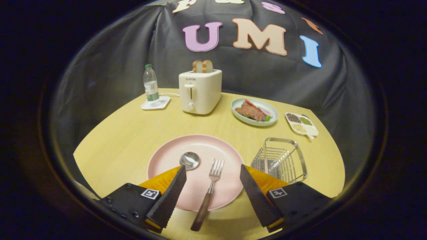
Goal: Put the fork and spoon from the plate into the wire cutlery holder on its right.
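Observation:
A pink plate [200, 146] lies on the wooden table just ahead of my fingers. On it a fork [210, 186] with a dark wooden handle points away from me, its handle running over the plate's near rim between my fingers. A spoon [189, 160] lies to the fork's left, its bowl showing beside my left fingertip and its handle hidden behind that finger. The wire cutlery holder [282, 159] stands to the right of the plate, just beyond my right finger. My gripper [212, 170] is open above the plate's near edge, holding nothing.
Farther back stand a white toaster [199, 91] with bread slices, a water bottle [150, 83] on a white coaster, a green plate of food [255, 111] and a small divided dish [302, 124]. The round table's [126, 133] edge curves close on both sides.

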Demonstrator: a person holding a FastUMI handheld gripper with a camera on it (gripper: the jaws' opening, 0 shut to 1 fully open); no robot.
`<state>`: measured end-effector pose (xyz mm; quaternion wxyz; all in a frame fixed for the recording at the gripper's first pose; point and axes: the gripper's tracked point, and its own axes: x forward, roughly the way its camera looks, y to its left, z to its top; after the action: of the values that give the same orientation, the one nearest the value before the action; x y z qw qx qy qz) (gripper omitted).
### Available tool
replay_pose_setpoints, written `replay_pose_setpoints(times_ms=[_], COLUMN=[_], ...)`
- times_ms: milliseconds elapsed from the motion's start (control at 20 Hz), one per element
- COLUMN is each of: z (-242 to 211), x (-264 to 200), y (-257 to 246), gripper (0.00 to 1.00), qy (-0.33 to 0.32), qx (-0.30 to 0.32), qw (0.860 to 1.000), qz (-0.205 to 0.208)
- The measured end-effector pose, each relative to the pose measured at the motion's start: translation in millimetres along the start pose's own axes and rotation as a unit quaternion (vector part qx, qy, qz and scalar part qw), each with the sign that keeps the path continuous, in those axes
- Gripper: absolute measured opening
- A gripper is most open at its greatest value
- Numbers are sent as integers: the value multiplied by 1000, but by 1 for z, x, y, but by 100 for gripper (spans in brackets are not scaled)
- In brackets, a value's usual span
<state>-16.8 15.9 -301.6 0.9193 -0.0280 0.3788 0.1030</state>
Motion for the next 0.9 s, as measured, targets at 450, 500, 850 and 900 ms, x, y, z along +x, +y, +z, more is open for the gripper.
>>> replay_pose_setpoints(times_ms=[450, 500, 850, 900], z=[-39, -42, -48, -47], x=[21, 24, 27, 28], y=[9, 11, 18, 18], gripper=[83, 77, 40, 32], qy=[76, 84, 107, 111], qx=[-9, -11, -9, -8], qw=[997, 996, 994, 994], qz=[5, 6, 16, 16])
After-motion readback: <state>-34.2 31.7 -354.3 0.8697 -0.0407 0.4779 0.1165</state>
